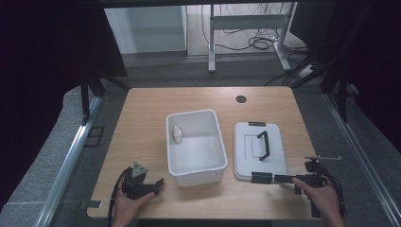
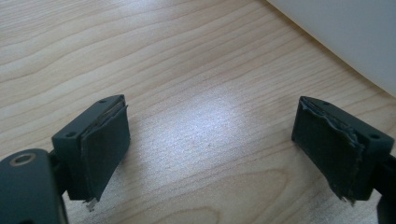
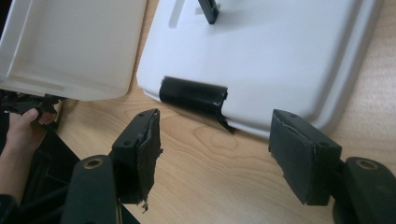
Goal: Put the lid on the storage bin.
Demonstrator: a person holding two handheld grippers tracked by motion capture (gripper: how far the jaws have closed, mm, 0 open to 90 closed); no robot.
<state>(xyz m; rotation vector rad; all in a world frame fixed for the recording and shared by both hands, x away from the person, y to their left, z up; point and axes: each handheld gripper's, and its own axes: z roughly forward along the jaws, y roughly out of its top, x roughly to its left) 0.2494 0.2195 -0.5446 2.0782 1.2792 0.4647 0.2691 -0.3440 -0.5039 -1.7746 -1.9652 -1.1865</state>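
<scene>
A white open bin [image 1: 196, 146] stands mid-table with a small white bottle [image 1: 177, 135] upright in its far left corner. To its right lies the flat white lid [image 1: 260, 151], which has a black handle [image 1: 263, 144] and a black latch [image 1: 261, 177] on its near edge. My left gripper [image 1: 158, 185] rests on the wood left of the bin's near corner. It is open [image 2: 210, 126] over bare tabletop. My right gripper [image 1: 283, 178] points left at the latch [image 3: 194, 95]. It is open [image 3: 215, 149], and the jaws stand just short of the latch with nothing between them.
The wooden table [image 1: 142, 123] has a round black grommet [image 1: 241, 99] near its far edge. A bin wall [image 2: 345, 32] fills the top right of the left gripper view. A desk frame and cables [image 1: 250, 38] lie on the floor beyond.
</scene>
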